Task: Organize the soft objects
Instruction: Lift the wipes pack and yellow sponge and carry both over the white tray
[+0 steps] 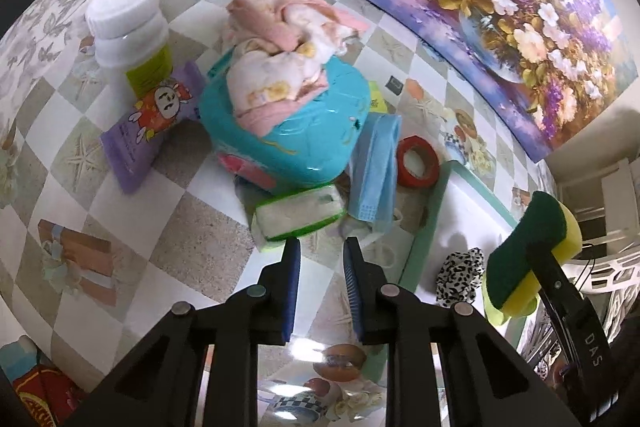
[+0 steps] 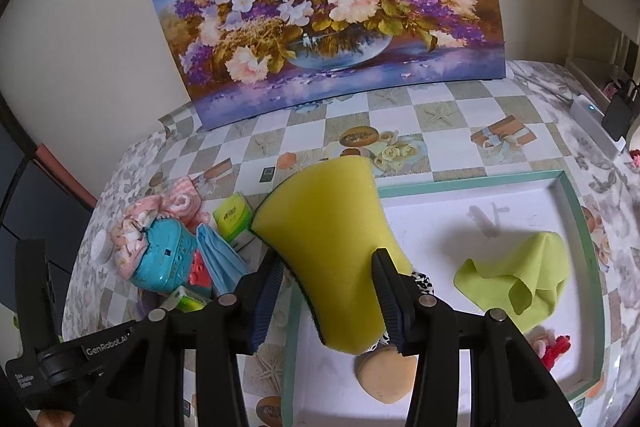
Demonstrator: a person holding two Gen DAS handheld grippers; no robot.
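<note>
My right gripper [image 2: 326, 277] is shut on a yellow sponge with a dark green scrub side [image 2: 332, 239] and holds it above the left edge of the white tray with a mint green rim [image 2: 460, 183]. The sponge also shows in the left wrist view [image 1: 528, 259]. In the tray lie a lime green cloth [image 2: 520, 275], a tan puff [image 2: 386, 375] and a leopard-print scrunchie [image 1: 460, 275]. My left gripper [image 1: 320, 247] is open and empty, just short of a green tissue pack [image 1: 298, 215]. A pink cloth [image 1: 280, 55] lies on a turquoise toy [image 1: 304, 143].
A blue face mask [image 1: 378, 175], a red tape roll [image 1: 418, 163], a purple tube [image 1: 148, 131] and a white bottle [image 1: 132, 31] crowd the checkered tablecloth. A flower painting [image 2: 332, 11] leans on the wall behind. Red fluffy items [image 2: 554, 347] lie at the tray's right side.
</note>
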